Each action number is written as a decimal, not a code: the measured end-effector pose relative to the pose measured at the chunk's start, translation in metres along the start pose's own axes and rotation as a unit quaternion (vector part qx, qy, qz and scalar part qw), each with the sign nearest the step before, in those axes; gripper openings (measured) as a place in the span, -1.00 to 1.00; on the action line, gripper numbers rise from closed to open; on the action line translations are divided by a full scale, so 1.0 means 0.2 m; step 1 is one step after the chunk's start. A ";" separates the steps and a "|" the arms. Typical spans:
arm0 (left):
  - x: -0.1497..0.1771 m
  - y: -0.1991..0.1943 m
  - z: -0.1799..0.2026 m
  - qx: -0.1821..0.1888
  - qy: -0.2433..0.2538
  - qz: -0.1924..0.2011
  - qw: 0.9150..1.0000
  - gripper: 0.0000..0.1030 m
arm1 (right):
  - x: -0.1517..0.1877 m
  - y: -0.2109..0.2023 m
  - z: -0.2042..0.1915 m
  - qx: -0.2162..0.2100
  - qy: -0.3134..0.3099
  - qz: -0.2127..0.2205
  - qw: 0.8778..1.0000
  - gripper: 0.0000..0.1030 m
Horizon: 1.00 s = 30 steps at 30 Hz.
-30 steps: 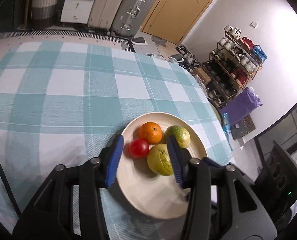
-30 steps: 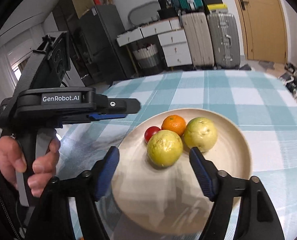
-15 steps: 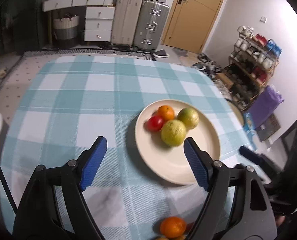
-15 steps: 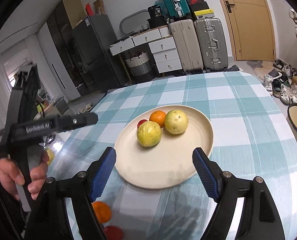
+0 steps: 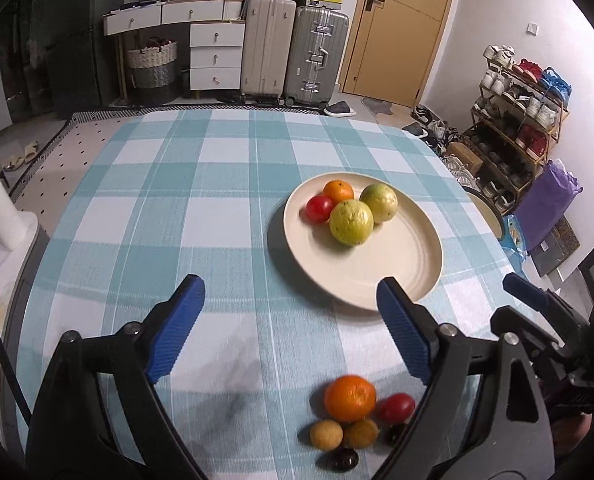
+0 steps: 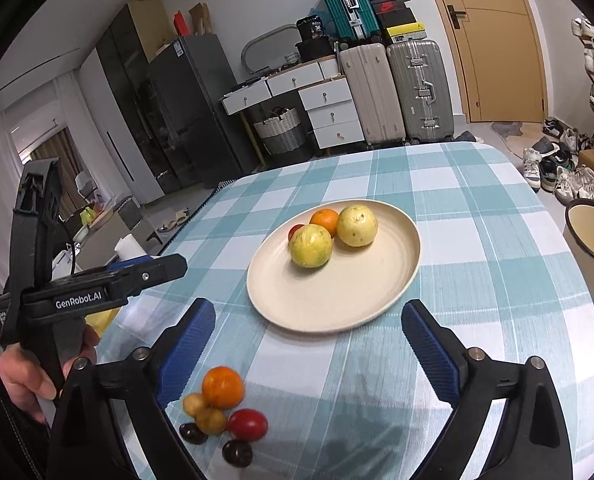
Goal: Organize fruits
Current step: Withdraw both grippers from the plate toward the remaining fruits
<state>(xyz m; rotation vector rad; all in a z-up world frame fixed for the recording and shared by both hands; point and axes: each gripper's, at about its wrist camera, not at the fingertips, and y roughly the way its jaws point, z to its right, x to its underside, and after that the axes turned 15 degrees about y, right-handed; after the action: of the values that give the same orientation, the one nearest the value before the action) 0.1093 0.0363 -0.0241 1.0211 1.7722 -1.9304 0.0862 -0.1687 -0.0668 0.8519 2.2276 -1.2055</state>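
A checked cloth covers the surface (image 5: pixel 225 184); suitcases (image 5: pixel 293 56) and a door (image 5: pixel 401 28) stand upper centre. Plate (image 5: pixel 401 264) of fruit sits centre-right, loose fruit (image 5: pixel 349 398) at bottom. Left gripper (image 5: pixel 289 324) and right gripper (image 6: pixel 313 348) fingers are spreading, empty.

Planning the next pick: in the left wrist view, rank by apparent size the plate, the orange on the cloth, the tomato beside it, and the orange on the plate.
1. plate
2. orange on the cloth, though its nearness to the camera inflates it
3. tomato on the cloth and orange on the plate look about equal, and they sit at different depths, so unranked
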 end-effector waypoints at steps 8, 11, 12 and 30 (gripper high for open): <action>0.10 -0.07 0.01 -0.007 -0.009 0.003 1.000 0.96 | 0.07 -0.07 0.00 -0.009 -0.001 -0.005 1.000 0.96; 0.15 -0.10 0.03 0.004 -0.009 0.004 1.000 0.96 | 0.11 -0.09 0.00 -0.017 0.000 -0.011 1.000 0.97; 0.17 -0.10 0.03 0.006 -0.008 0.003 1.000 0.97 | 0.12 -0.09 0.00 -0.020 -0.001 -0.013 1.000 0.97; 0.36 -0.11 0.06 0.038 -0.004 -0.011 0.999 0.97 | 0.39 -0.11 -0.03 -0.057 -0.020 -0.064 0.996 0.98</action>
<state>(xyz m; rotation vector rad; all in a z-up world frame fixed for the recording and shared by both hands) 0.0421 0.0446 -0.0585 1.0210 1.7252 -2.0265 0.0160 -0.1498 -0.1017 0.6430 2.3236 -1.1292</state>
